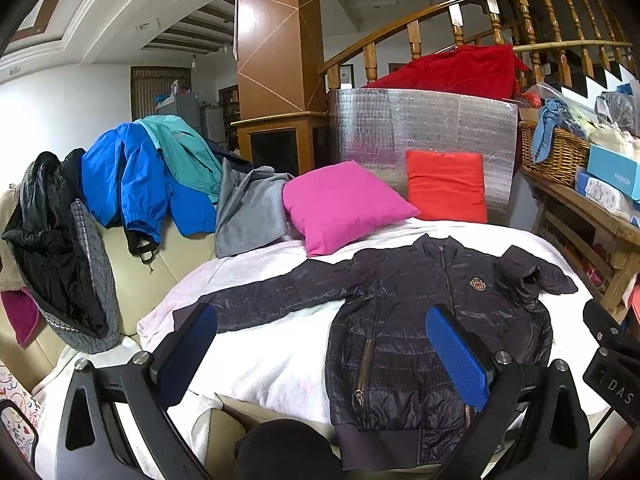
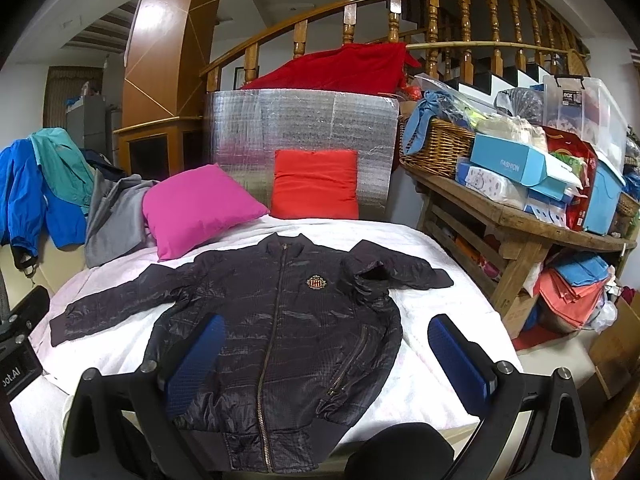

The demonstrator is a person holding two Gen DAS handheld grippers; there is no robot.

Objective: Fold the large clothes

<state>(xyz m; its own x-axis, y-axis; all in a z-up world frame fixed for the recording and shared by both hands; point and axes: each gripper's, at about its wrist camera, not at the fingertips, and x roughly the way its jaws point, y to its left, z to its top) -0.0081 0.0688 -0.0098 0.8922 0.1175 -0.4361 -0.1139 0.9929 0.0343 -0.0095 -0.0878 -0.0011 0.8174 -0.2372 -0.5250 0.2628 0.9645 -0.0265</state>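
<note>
- Both hand-held grippers hover above the near edge of the bed: the left hand-held gripper (image 1: 322,354) and the right hand-held gripper (image 2: 326,364) each have their blue-padded fingers spread wide and hold nothing.
- A dark quilted jacket (image 2: 276,336) lies flat and front-up on the white blanket (image 2: 432,364) that covers the bed, zipped, collar at the far end and hem at the near edge.
- Its left-side sleeve (image 2: 116,308) stretches straight out to the left; the right-side sleeve (image 2: 396,272) is bent and bunched near the shoulder.
- An embroidered crest badge (image 2: 316,282) sits on the chest, right of the zip.
- At the far end of the bed a pink cushion (image 2: 196,210) leans left of a red cushion (image 2: 316,184), both in front of a silver foil sheet (image 2: 300,124).
- Left of the bed, a grey garment (image 1: 250,210), a blue jacket (image 1: 128,184), a teal jacket (image 1: 184,152) and a black jacket (image 1: 44,232) hang over a cream sofa back (image 1: 140,280).
- On the right a wooden bench (image 2: 516,220) carries a wicker basket (image 2: 436,148) and light blue boxes (image 2: 516,168).
</note>
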